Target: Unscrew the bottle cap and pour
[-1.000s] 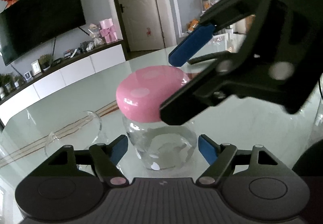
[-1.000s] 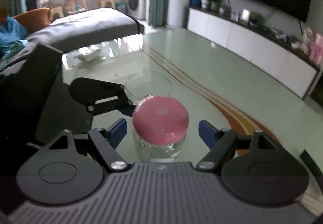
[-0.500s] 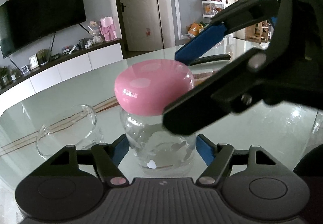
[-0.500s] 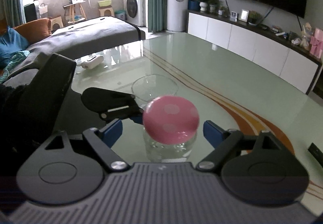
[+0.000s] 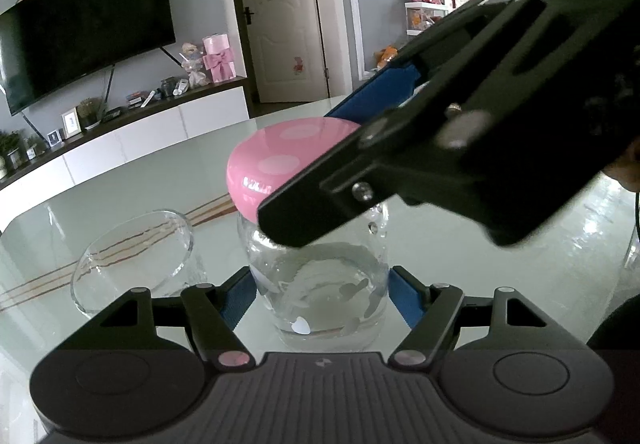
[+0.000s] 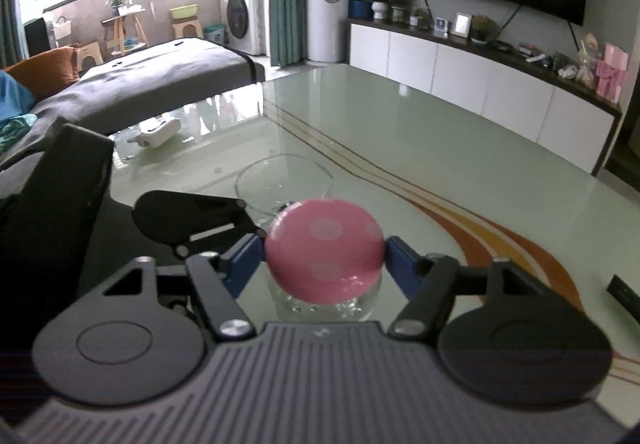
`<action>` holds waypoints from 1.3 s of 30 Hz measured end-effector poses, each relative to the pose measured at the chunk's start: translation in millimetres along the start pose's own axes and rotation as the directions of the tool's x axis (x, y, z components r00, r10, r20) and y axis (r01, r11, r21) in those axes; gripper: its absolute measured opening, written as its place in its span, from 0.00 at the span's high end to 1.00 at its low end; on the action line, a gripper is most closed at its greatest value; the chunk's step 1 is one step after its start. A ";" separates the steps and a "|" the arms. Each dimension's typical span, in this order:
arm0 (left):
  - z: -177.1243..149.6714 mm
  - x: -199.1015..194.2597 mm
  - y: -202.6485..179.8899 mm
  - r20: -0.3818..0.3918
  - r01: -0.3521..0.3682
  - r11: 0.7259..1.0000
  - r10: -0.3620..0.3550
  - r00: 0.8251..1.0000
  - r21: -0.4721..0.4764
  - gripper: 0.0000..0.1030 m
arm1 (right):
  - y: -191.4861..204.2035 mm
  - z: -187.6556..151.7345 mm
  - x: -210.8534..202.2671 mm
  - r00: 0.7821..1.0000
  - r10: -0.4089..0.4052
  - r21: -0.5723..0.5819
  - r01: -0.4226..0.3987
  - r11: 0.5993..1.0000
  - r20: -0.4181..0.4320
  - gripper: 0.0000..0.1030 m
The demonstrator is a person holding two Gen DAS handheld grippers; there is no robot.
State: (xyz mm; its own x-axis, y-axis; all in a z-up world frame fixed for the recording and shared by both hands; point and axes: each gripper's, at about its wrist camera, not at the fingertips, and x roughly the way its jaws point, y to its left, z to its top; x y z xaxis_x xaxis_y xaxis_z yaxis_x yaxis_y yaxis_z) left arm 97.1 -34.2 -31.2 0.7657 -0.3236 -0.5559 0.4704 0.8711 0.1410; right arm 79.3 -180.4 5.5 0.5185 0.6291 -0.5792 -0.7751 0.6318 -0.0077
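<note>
Right gripper [image 6: 325, 256] now clamped on cap [image 6: 324, 250], wide open a moment ago. Left gripper [image 5: 320, 290] squeezing bottle [image 5: 320, 296], tighter than before. Bottle upright on table [image 6: 440, 148], just beside glass [image 5: 132, 256]. Cap still on; ready for twisting.

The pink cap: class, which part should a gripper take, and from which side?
Grip the pink cap across its widest rim, coming level from the side, one pad on each flank. Its domed top would slip; the round rim suits turning. The right gripper holds it so, while the left gripper clamps the bottle.
</note>
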 end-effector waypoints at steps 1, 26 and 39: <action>0.5 0.3 0.7 -0.001 0.000 1.000 0.000 1.000 -0.001 0.27 | -1.6 -0.5 -0.3 1.000 0.005 0.004 -0.005 1.000 0.000 0.36; 9.6 5.5 -1.4 -0.014 -0.012 1.000 0.011 1.000 -0.024 0.27 | -17.1 1.5 -1.2 0.992 0.125 -0.142 -0.124 0.982 -0.001 0.36; 3.3 -2.8 5.9 -0.014 -0.008 1.000 0.007 1.000 -0.021 0.27 | -19.9 2.7 -0.5 0.991 0.131 -0.156 -0.131 0.979 -0.007 0.36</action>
State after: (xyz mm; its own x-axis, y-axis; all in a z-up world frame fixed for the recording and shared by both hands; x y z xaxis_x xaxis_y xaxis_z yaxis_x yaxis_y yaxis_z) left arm 99.2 -29.4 -26.1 0.7631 -0.3119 -0.5661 0.4550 0.8812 0.1279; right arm 95.4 -192.0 8.2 0.4097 0.7031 -0.5812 -0.8831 0.4654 -0.0594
